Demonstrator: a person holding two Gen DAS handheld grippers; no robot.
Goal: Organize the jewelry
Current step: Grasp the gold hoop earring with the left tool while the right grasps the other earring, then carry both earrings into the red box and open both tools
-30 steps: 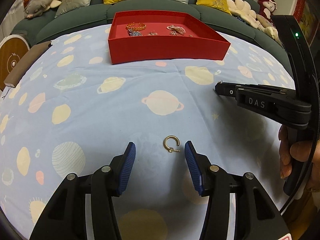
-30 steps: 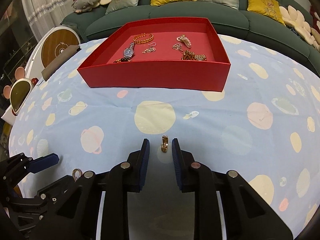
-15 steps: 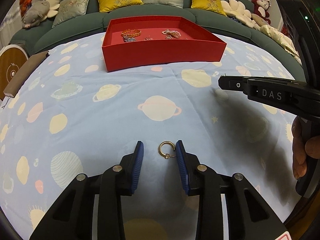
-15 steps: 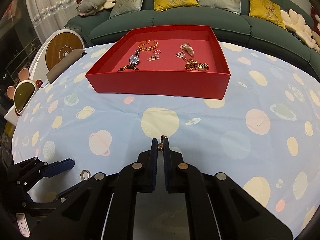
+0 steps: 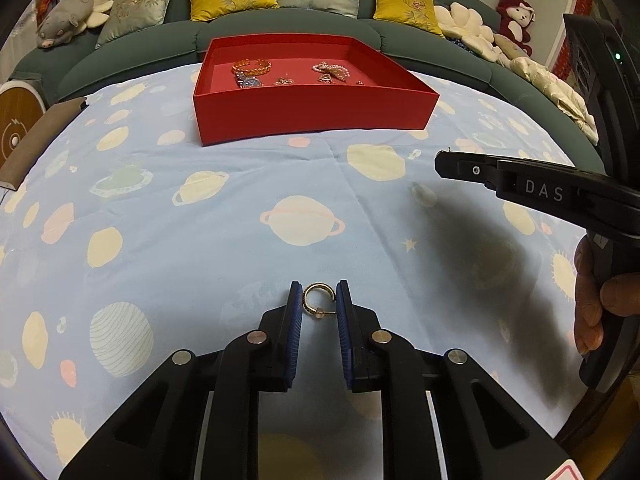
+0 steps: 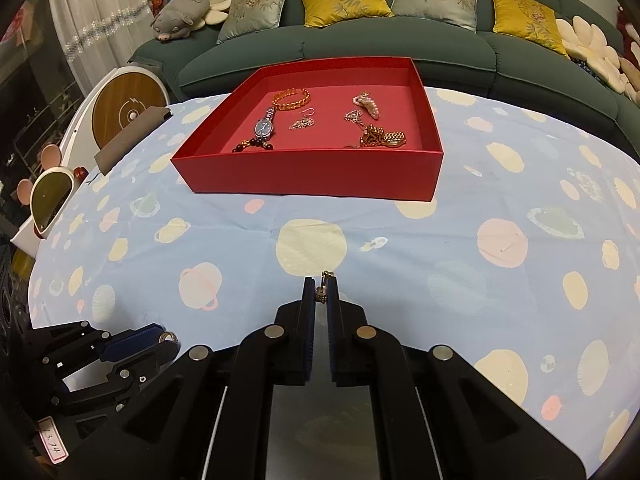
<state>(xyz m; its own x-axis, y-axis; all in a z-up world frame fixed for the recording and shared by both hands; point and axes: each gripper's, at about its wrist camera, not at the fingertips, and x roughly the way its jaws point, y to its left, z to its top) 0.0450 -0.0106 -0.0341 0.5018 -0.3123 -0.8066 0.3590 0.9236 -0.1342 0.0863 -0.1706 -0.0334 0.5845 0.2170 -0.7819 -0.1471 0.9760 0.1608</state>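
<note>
Left gripper (image 5: 319,304): blue pads drawn in against both sides of a gold hoop earring (image 5: 317,299), which stands between them just above the planet-print cloth (image 5: 168,240); clamped on it, as far as the left wrist view shows. Right gripper (image 6: 321,294): pads nearly together, pinching a small gold earring (image 6: 322,290) at their tips, part of it standing proud above the pads; the piece is too small to describe further. Judged handling: both items are very light, rigid metal, smooth and thin, so liable to rotate or slip out of ribbed pads if squeezed off-centre. The hoop is best taken across its width, as here, with the pin and clasp end kept clear of the pads, since that thin post could bend. The cloth on the desk is soft and may snag a post on lifting. Beyond, well apart from both grippers, stands the red tray (image 6: 312,178), holding a watch (image 6: 265,126), a bracelet (image 6: 291,98) and several chains; the likely destination.
</note>
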